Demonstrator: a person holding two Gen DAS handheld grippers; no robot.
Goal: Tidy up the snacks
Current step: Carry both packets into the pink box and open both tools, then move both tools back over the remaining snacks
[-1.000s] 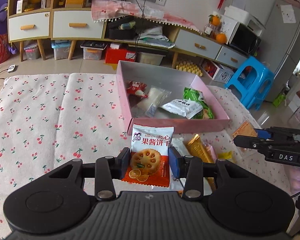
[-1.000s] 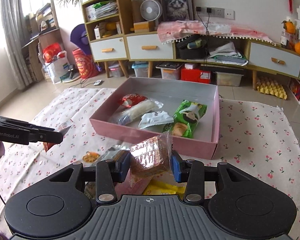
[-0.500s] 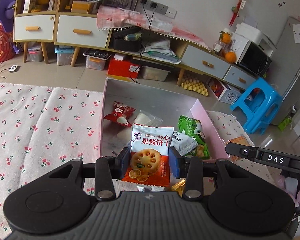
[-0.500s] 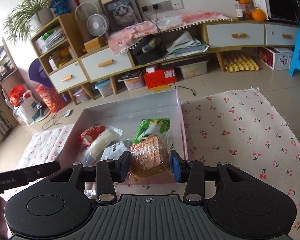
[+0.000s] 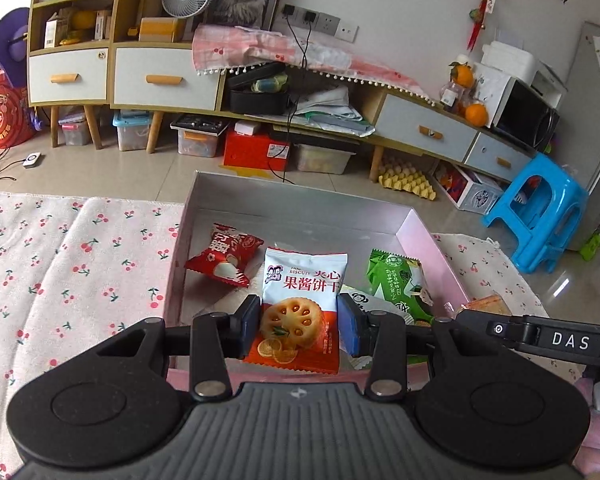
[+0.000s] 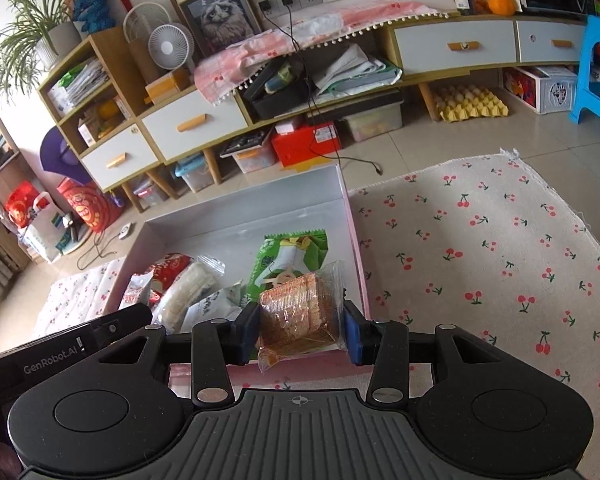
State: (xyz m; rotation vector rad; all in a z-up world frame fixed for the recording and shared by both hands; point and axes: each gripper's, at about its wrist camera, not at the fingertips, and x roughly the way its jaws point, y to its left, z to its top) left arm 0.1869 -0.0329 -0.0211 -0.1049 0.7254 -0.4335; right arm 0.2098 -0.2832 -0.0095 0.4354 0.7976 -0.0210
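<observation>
My left gripper (image 5: 299, 330) is shut on a white and orange jam biscuit packet (image 5: 300, 300), held over the near part of the pink box (image 5: 428, 252). My right gripper (image 6: 299, 330) is shut on a clear-wrapped brown cracker pack (image 6: 298, 316), held above the box's near right corner (image 6: 356, 248). Inside the box lie a red packet (image 5: 224, 258), a green packet (image 5: 398, 280), a white packet (image 6: 214, 308) and a clear bag of white rolls (image 6: 186, 290). The right gripper's side (image 5: 556, 338) shows at the right of the left wrist view; the left gripper's body (image 6: 60, 356) shows low left in the right wrist view.
The box stands on a cherry-print cloth (image 6: 480, 248), (image 5: 60, 264) spread on the floor. Behind it runs a low cabinet with drawers (image 5: 164, 80), storage bins and a red box (image 5: 256, 148) under it. A blue stool (image 5: 540, 216) stands at the right.
Both grippers moved forward from the cloth in front of the box to above the box, each still holding its packet. The right gripper has rolled, tilting its view.
</observation>
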